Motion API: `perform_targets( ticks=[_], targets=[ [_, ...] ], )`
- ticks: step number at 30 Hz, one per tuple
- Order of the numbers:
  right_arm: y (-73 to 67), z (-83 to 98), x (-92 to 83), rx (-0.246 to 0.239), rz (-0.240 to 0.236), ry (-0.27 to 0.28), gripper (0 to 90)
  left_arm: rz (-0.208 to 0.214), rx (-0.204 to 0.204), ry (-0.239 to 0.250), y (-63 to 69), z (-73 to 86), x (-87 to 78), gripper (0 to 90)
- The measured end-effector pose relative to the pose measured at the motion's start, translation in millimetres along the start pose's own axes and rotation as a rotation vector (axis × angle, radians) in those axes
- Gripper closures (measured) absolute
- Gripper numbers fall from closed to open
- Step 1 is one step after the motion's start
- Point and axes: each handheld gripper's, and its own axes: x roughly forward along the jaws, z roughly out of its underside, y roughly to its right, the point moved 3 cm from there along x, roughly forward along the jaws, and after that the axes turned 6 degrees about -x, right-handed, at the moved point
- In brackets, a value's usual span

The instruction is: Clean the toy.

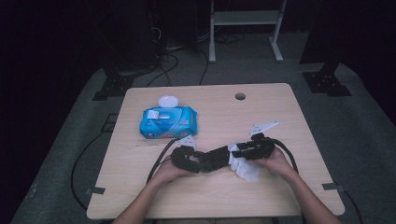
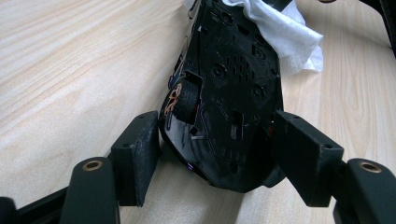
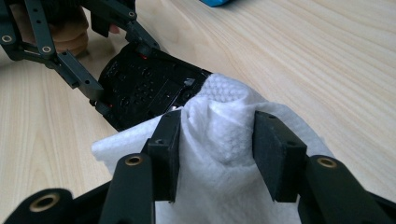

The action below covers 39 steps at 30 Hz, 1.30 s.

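Left gripper (image 2: 212, 154) pinches an upturned black toy car (image 2: 229, 93) on the table (image 2: 70, 70) mid-front; right gripper (image 3: 217, 154) pinches a bunched white wet wipe (image 3: 224, 116) at the car's end. Wiping step — next likely rub the wipe along the underside, keeping the car steady.

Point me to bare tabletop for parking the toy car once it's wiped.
Widest free patch: the table's right half, from the cable hole down to the right gripper. A bare strip runs along the near edge. Crowded: centre front, where the left gripper, toy car and wipe bunch, and the wipes pack back left.
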Motion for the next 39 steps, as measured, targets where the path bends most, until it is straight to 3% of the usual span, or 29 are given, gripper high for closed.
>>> perform_targets(
  ticks=[4,10,13,16,18,22,23,26,32,37,39],
  targets=[
    [1.2,2.0,-0.5,0.004,-0.013,0.014,53.4,0.002,-0.007,-0.006,-0.4,-0.5,0.0,33.4],
    [-3.1,7.1,-2.8,0.008,0.009,0.040,53.0,-0.074,0.118,0.008,8.9,-1.9,-2.1,33.9],
    [-1.6,8.3,-4.5,0.008,-0.016,0.025,51.0,-0.089,0.148,0.008,10.6,-2.2,-2.6,34.4],
    [3.8,8.2,-3.6,0.024,-0.025,0.015,40.1,-0.087,0.135,0.016,10.1,-1.9,-1.9,34.6],
    [9.6,7.2,-1.7,0.061,-0.046,0.003,35.0,-0.082,0.130,0.021,9.0,-1.6,-1.6,34.6],
    [15.3,1.7,3.3,0.080,-0.071,0.006,33.8,-0.077,0.126,0.026,8.3,-1.4,-1.4,34.7],
    [16.3,1.5,6.5,0.089,-0.100,-0.012,30.3,-0.079,0.138,0.024,8.4,-1.4,-1.6,34.7],
    [21.6,0.3,14.8,0.143,-0.165,-0.053,27.6,-0.084,0.151,0.025,9.6,-1.8,-1.5,34.6],
    [26.3,5.0,18.8,0.225,-0.233,-0.049,29.8,-0.091,0.171,0.039,11.1,-1.0,-1.6,34.6],
    [24.2,5.7,18.6,0.206,-0.223,-0.042,29.9,-0.077,0.122,0.028,8.1,-0.3,-2.9,34.5],
    [20.7,6.1,17.7,0.176,-0.213,-0.017,30.0,-0.066,0.079,0.018,4.8,0.0,-2.8,30.3]
  ],
)
